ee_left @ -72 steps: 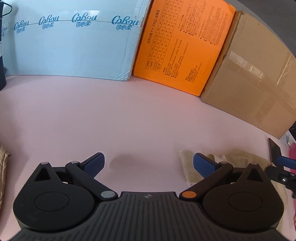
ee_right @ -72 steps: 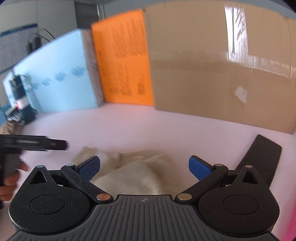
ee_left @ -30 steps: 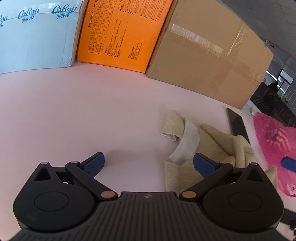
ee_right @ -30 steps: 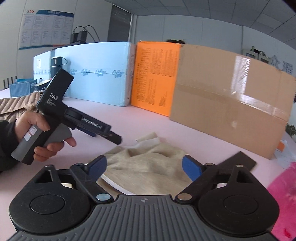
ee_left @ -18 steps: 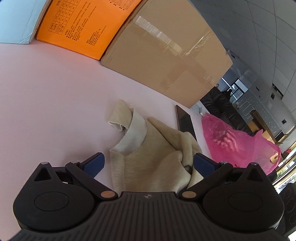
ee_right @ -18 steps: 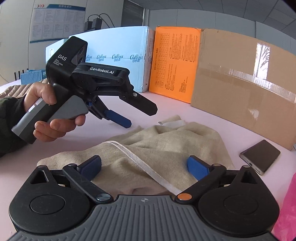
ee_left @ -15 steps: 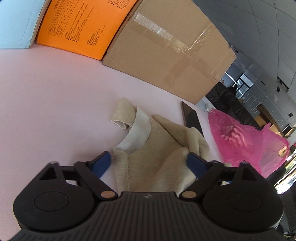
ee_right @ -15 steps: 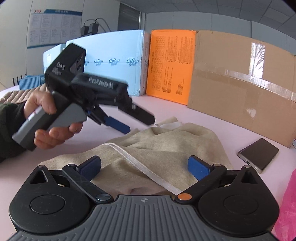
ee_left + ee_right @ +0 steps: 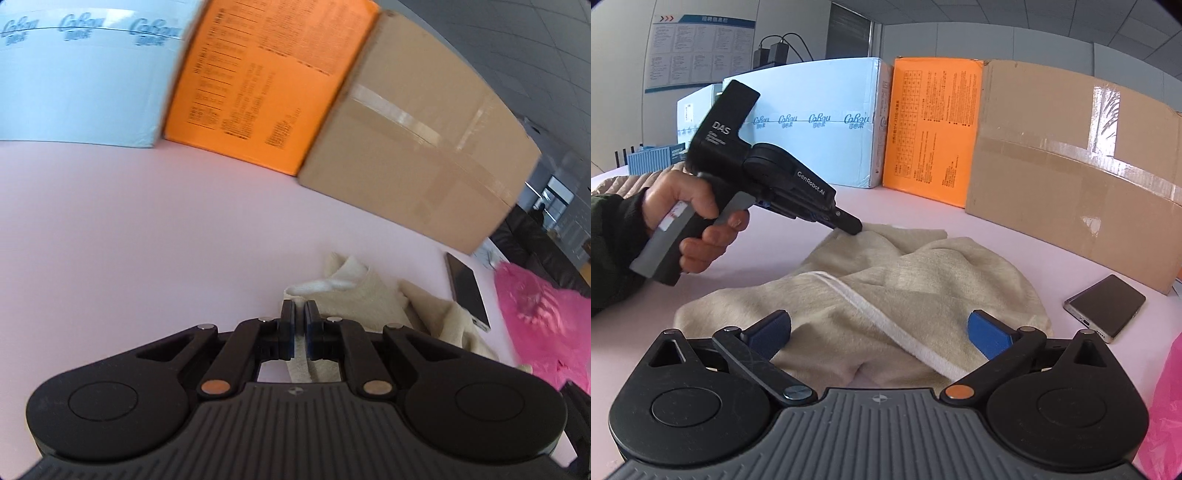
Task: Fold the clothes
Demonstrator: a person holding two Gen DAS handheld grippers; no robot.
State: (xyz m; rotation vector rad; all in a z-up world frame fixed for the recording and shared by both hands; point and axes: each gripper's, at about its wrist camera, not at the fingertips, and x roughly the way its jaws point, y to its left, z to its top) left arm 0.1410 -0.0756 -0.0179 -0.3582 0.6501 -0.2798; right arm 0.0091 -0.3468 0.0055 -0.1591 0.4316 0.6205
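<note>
boxes (image 9: 1071, 166) behind, phone (image 9: 1106, 307) right

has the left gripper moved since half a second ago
Yes. In the right wrist view the left gripper has dropped from above the beige knit garment onto its far edge, nearer the orange box, its jaws now closed.

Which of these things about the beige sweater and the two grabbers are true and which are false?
1. The left hand-held gripper is shut on an edge of the crumpled beige knit sweater. True.
2. The right hand-held gripper is shut tight. False: its blue fingers stand wide apart above the sweater.
3. A dark flat smartphone lies on the pale pink table beside the sweater. True.
4. The tall orange printed box stands on top of the brown cardboard box. False: they stand side by side on the table.
5. The sweater is neatly folded. False: it lies rumpled.
</note>
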